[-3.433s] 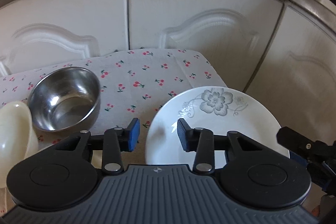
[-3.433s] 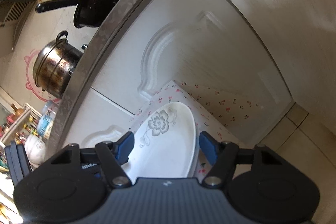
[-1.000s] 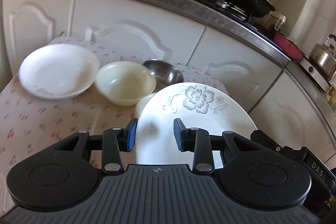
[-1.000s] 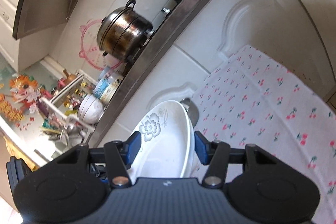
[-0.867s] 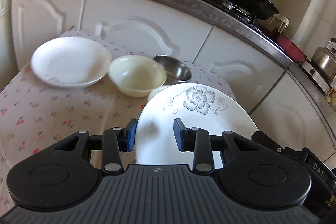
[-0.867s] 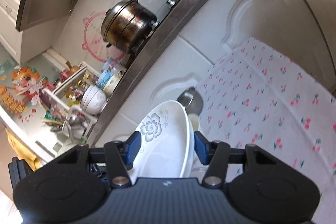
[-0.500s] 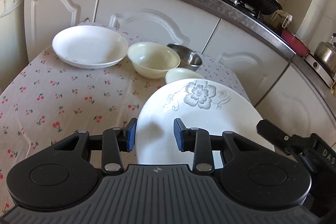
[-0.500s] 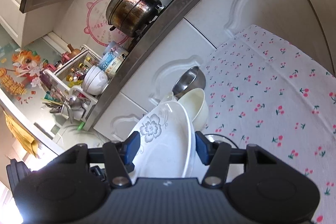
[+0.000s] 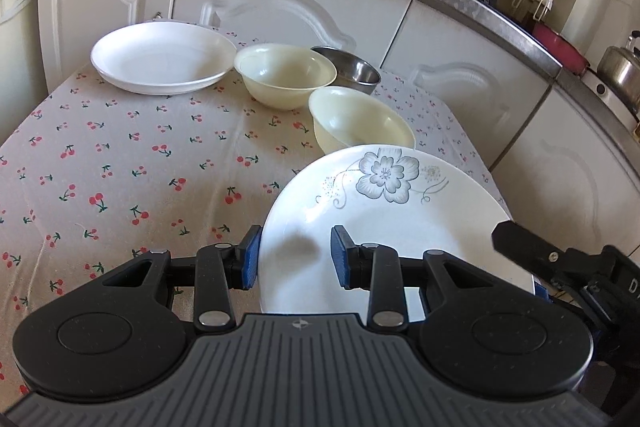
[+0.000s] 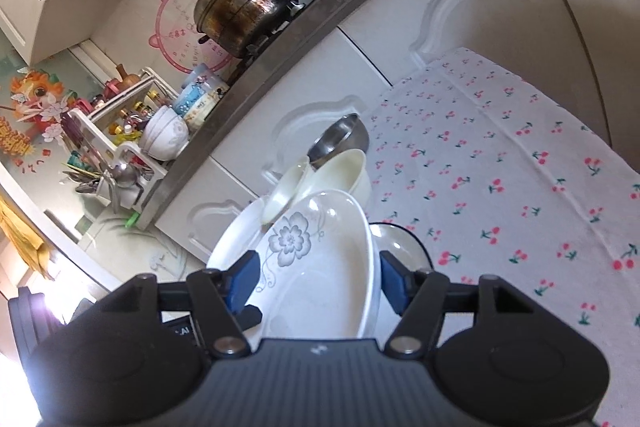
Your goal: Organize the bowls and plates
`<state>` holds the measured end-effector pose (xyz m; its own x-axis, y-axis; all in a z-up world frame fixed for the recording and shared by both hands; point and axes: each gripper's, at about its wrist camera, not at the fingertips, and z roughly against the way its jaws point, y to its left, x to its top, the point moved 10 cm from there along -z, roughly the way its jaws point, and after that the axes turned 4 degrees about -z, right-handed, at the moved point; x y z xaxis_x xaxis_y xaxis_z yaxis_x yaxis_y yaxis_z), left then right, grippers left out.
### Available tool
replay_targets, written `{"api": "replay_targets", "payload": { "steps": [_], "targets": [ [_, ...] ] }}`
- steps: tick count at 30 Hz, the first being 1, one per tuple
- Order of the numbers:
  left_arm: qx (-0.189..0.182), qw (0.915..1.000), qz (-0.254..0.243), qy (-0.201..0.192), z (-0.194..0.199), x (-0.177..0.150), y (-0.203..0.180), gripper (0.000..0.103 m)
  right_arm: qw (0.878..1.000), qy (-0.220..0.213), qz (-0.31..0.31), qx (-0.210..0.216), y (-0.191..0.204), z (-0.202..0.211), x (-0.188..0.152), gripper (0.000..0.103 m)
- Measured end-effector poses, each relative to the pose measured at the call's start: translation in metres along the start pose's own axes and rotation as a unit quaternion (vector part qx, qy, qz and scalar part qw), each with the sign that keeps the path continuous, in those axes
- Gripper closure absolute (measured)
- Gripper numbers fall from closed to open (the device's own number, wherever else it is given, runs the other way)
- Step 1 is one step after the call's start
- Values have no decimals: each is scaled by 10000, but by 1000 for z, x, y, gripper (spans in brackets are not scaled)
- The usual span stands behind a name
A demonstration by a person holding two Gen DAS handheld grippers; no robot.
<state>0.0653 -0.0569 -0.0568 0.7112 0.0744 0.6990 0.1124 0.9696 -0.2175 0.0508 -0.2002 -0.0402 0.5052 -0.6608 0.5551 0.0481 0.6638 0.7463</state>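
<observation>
the flowered plate (image 9: 384,223), clamped by the right gripper (image 10: 316,281) while the left gripper (image 9: 295,258) stays apart, has risen, bringing the white plate (image 9: 164,61) into reach for stacking.

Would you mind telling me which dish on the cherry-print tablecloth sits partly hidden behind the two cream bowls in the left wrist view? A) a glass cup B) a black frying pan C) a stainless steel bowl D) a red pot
C: the stainless steel bowl shows only its rim and side behind the far cream bowl and the near cream bowl on the tablecloth.
</observation>
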Motion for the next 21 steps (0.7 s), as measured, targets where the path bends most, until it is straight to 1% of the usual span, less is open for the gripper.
{"api": "replay_targets", "payload": {
  "steps": [6, 9, 11, 12, 13, 14, 15, 17, 18, 20, 21],
  "targets": [
    [-4, 9999, -30, 97, -10, -5, 4, 67, 9992, 56, 294, -273, -6, -4, -7, 39],
    [46, 10000, -74, 42, -9, -6, 6, 67, 9978, 57, 477, -447, -10, -7, -7, 36],
    [58, 10000, -44, 9, -6, -4, 9, 66, 9974, -78, 570, -442, -9, -3, -4, 34],
    [76, 10000, -14, -5, -4, -3, 12, 65, 9967, -118, 655, -474, -8, -1, -3, 30],
    [117, 9999, 3, -42, -2, -2, 15, 63, 9957, -187, 735, -540, -8, 1, -1, 23],
    [165, 9998, 9, -88, 1, 0, 17, 62, 9949, -270, 788, -578, -8, 5, 0, 21],
    [214, 9997, 14, -138, 4, 2, 19, 61, 9947, -325, 828, -509, -6, 7, 2, 20],
    [264, 9994, 40, -223, 9, 6, 23, 51, 9939, -391, 930, -443, -2, 12, 6, 18],
    [271, 9993, 83, -248, 11, 8, 24, 49, 9930, -446, 993, -451, 1, 14, 8, 17],
    [331, 9989, 109, -312, 12, 13, 27, 40, 9918, -599, 1028, -468, 3, 21, 13, 13],
    [386, 9986, 71, -367, 13, 16, 29, 39, 9913, -652, 1032, -485, 3, 23, 15, 8]
  ]
}}
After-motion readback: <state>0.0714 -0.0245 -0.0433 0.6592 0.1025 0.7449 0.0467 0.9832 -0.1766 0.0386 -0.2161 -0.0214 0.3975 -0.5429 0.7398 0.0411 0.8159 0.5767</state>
